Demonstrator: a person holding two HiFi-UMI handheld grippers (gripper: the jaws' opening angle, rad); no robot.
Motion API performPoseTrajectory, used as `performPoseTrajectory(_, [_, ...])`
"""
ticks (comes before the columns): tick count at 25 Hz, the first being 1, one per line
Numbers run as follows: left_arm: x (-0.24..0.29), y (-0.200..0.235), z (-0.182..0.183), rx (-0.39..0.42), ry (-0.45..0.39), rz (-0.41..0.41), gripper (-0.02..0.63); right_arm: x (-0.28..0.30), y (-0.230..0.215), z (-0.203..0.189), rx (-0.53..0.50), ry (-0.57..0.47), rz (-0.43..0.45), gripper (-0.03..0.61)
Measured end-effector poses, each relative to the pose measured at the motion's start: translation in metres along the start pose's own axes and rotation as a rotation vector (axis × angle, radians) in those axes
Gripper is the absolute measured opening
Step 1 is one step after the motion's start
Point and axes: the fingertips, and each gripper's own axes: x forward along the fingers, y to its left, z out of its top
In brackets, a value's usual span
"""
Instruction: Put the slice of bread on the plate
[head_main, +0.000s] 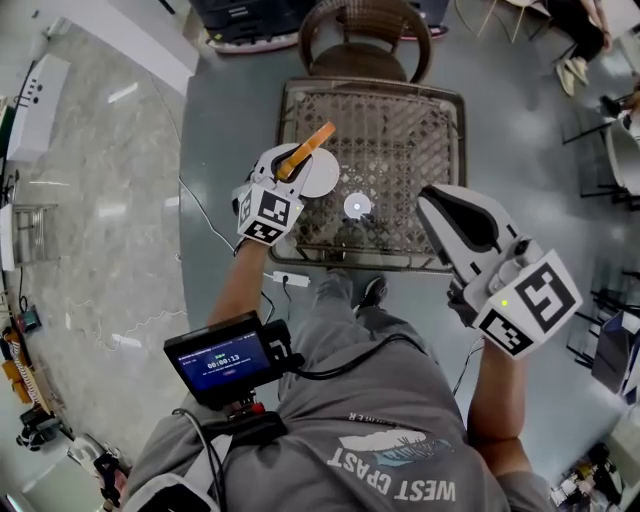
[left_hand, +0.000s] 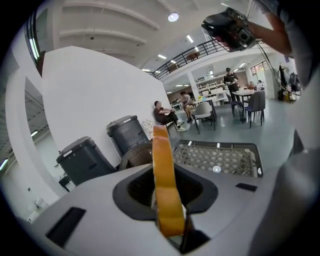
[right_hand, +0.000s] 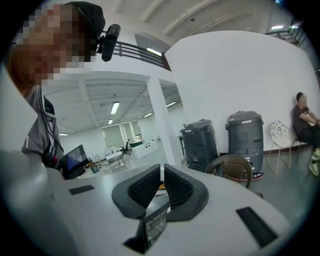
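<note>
Grey shirt (head_main: 330, 400) lettering: "WEST COAST"

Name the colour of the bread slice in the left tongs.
Golden orange-tan: the thin slice of bread shows best in the left gripper view.

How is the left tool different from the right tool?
The left tool is clamped on a slice of bread; the right tool has its jaws together with nothing between them. The left tool is above the white plate on the wicker table; the right tool is near the table's right edge, away from the plate. Both are grey-white and carry a cube with square markers.
</note>
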Motion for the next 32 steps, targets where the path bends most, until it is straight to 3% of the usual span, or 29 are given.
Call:
performPoseTrajectory(13, [0.051,-0.015,-0.065,0.093,0.137,-0.026,0.097,0.011,-0.022,-0.025,0.044,0.071,-0.015,0.011])
performPoseTrajectory(32, [0.105,-0.035,-0.130,0.352,0.291,-0.024,0.098,0.025,-0.040,-0.072,0.108,0.158,-0.032,0.011])
